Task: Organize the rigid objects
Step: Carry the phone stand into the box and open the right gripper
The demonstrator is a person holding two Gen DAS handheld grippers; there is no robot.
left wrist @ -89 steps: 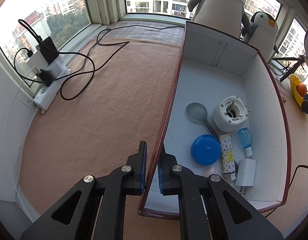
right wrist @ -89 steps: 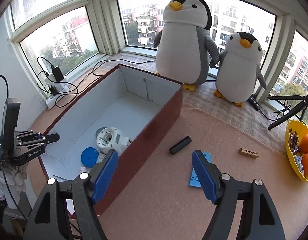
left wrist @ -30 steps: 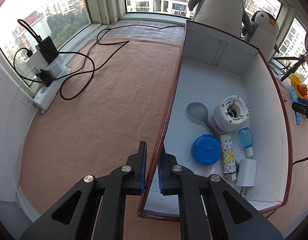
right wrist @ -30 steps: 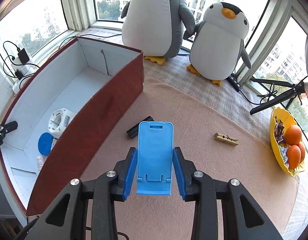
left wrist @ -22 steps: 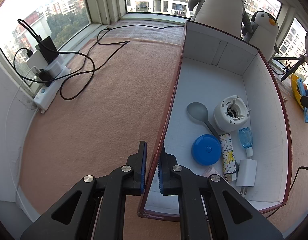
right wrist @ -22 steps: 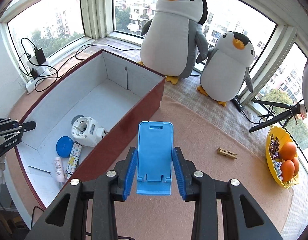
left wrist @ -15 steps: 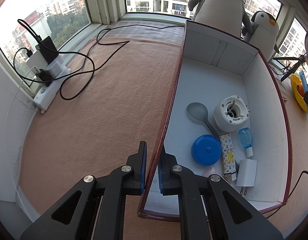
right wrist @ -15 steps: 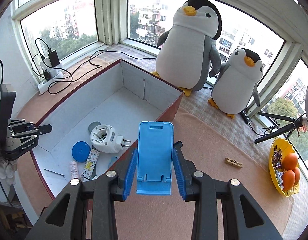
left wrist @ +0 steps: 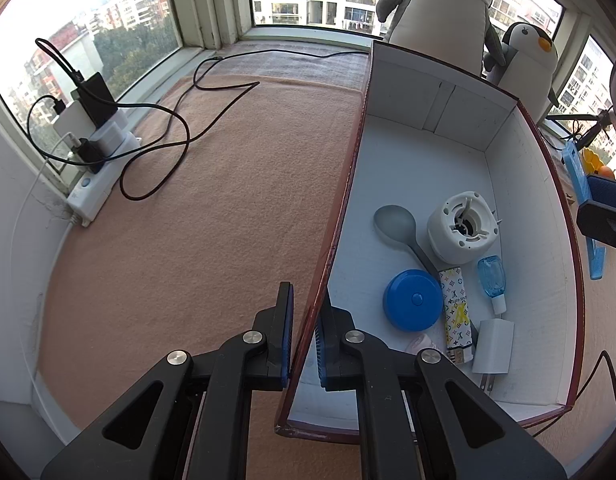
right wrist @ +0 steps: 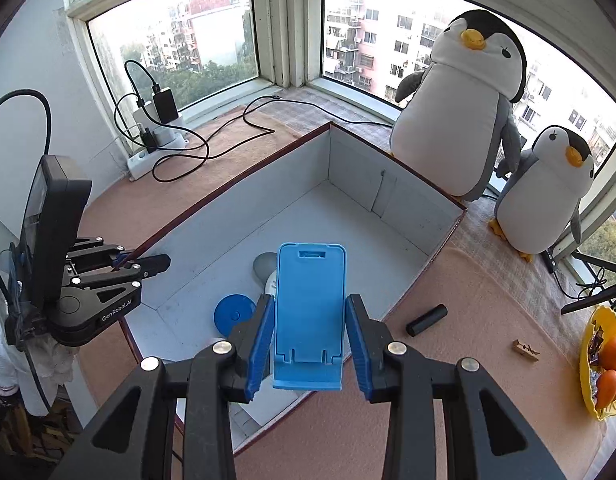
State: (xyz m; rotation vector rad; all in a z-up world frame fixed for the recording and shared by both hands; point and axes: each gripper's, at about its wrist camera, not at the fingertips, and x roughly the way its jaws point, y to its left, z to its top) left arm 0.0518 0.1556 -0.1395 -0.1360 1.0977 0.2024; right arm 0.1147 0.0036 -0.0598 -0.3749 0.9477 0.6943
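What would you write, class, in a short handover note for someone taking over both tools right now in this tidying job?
Left tool: shut on the near wall of the open red-brown cardboard box, steadying it.
Right tool: shut on the light blue plastic phone stand, held above the box's near end.
Done: grey spoon, white round appliance, blue round disc, patterned tube, small clear-blue bottle and white charger plug lie inside.
Left: put the stand in; then the black cylinder and wooden clothespin, both on the tan mat beside the box.
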